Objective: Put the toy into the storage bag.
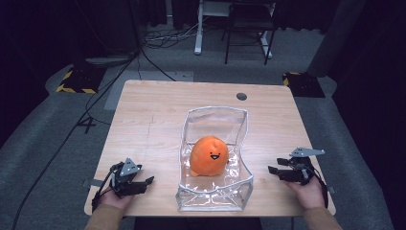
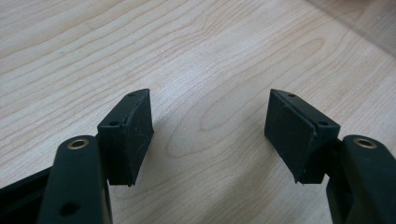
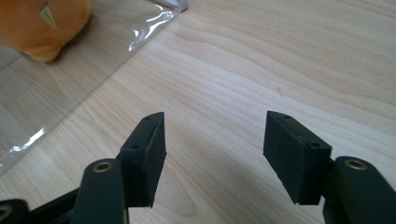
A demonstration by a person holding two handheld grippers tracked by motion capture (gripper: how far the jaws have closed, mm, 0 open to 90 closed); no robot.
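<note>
High view: wooden table (image 1: 158, 110), clear plastic bag (image 1: 214, 191) standing open in the middle, orange plush toy (image 1: 208, 156) sitting inside it, face toward the person. Left gripper (image 1: 143, 182) rests near the front left edge, well apart from the bag. Right gripper (image 1: 277, 171) rests near the front right, closer to the bag but not touching. Both held by a hand, both point inward at the bag.

Left gripper view: left gripper (image 2: 208, 135) jaws spread apart, nothing between them, bare table (image 2: 210, 56) under them. A faint clear edge at the top right corner, probably the bag, hard to tell.

Right gripper view: right gripper (image 3: 212, 154) jaws spread apart too, empty, over bare wood. Bag (image 3: 56, 107) wall lies at the left, toy (image 3: 42, 23) behind it at the top left corner.

Step, my read: start position, nothing grabbed yet, work looks like handling the bag with the toy in it. Next move likely calls for both grippers to close in on the bag's sides or rim; thin slippery film, so pinch a seam edge rather than a flat wall.
</note>
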